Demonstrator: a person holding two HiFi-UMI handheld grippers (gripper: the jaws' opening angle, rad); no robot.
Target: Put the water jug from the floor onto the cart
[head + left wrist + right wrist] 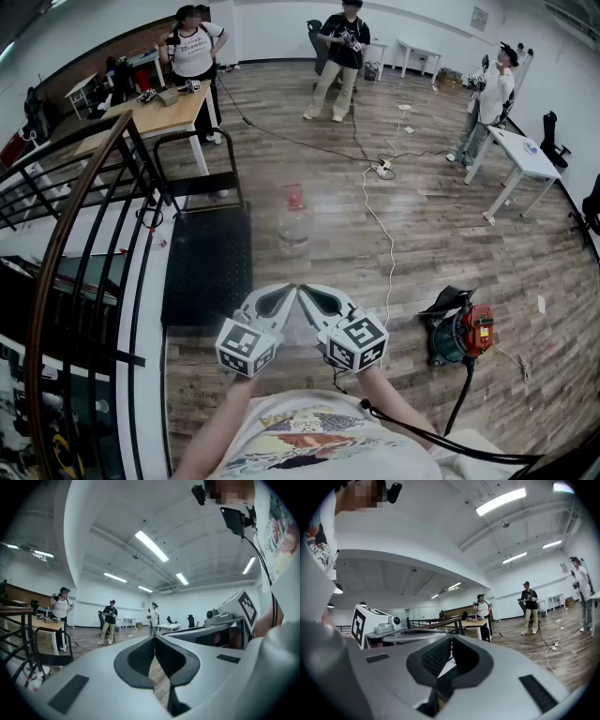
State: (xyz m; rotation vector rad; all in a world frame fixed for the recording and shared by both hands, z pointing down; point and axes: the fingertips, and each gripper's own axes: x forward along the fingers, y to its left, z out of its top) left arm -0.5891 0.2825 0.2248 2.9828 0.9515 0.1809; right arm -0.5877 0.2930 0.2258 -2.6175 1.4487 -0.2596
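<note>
The water jug [292, 225], clear with a red cap, stands upright on the wood floor just right of the black flat cart [208, 264]. The cart's tube handle [197, 159] rises at its far end. My left gripper [285, 293] and right gripper [307, 294] are held level close to my body, tips almost touching each other, well short of the jug. Both are shut with nothing between the jaws. In the left gripper view the left gripper [154, 640] is shut, and in the right gripper view the right gripper [450, 640] is too. Neither of these views shows the jug.
A stair railing [70, 234] runs along the left of the cart. An orange power tool [459, 333] and a white cable [380, 225] lie on the floor at right. A wooden table [159, 111], a white table [522, 155] and three standing people are farther off.
</note>
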